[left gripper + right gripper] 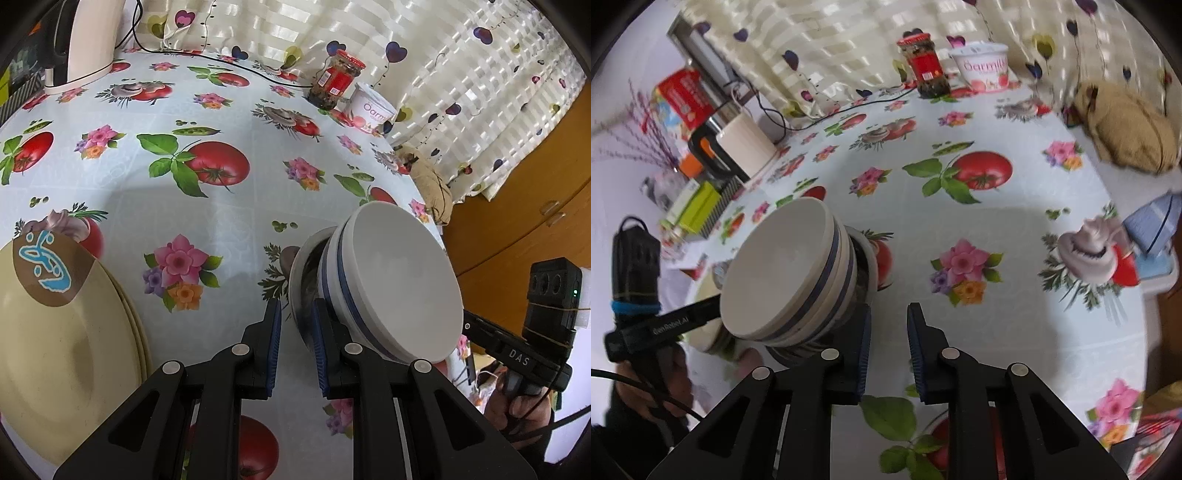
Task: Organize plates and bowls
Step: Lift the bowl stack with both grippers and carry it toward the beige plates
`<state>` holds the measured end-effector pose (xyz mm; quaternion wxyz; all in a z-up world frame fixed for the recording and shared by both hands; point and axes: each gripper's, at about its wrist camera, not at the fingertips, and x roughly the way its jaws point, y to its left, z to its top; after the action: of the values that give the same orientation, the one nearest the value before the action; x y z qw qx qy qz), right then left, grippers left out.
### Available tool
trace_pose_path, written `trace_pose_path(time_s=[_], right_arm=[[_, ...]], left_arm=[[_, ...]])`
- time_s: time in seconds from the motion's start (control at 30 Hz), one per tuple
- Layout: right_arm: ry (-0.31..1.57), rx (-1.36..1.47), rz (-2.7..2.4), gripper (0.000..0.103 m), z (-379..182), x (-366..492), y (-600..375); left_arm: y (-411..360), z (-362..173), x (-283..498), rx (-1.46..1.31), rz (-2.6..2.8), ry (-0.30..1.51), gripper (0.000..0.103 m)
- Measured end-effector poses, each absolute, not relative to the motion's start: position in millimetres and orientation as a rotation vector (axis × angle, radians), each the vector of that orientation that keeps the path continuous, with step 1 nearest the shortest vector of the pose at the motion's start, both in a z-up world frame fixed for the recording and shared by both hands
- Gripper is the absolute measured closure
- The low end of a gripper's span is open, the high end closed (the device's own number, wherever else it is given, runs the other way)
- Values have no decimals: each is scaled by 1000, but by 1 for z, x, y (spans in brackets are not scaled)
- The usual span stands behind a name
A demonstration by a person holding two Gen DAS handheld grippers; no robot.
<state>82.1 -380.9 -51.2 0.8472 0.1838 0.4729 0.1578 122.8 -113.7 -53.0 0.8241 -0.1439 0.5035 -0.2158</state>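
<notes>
A stack of white bowls with blue stripes (399,284) (783,273) is tipped on its side above the flowered tablecloth (221,221). My left gripper (295,325) is shut on the rim of the outermost bowl (297,273), one pad inside it and one outside. In the right wrist view that gripper's body (665,325) reaches in behind the stack. My right gripper (888,332) hangs just right of the stack's base. Its pads stand a narrow gap apart, with only tablecloth between them. Stacked beige plates (55,350) with a brown and blue patch lie at the left.
At the back stand a cream kettle (92,37), a red-lidded jar (336,79) and a yogurt tub (373,107). A beige cloth (432,188) lies at the table's right edge by a wooden cabinet (517,206). Boxes (694,210) crowd the left side.
</notes>
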Motion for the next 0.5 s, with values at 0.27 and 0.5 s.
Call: trace_pose_path(time_s=[0.27,0.5], right_arm=[[1018,476,388,85,-60,88,-380],[1040,554,424,87,-72,94,-383]], left_arm=[[-114,-66,127,-352,-483,1113,86],[-113,-69,130,-371,-491,1128,86]])
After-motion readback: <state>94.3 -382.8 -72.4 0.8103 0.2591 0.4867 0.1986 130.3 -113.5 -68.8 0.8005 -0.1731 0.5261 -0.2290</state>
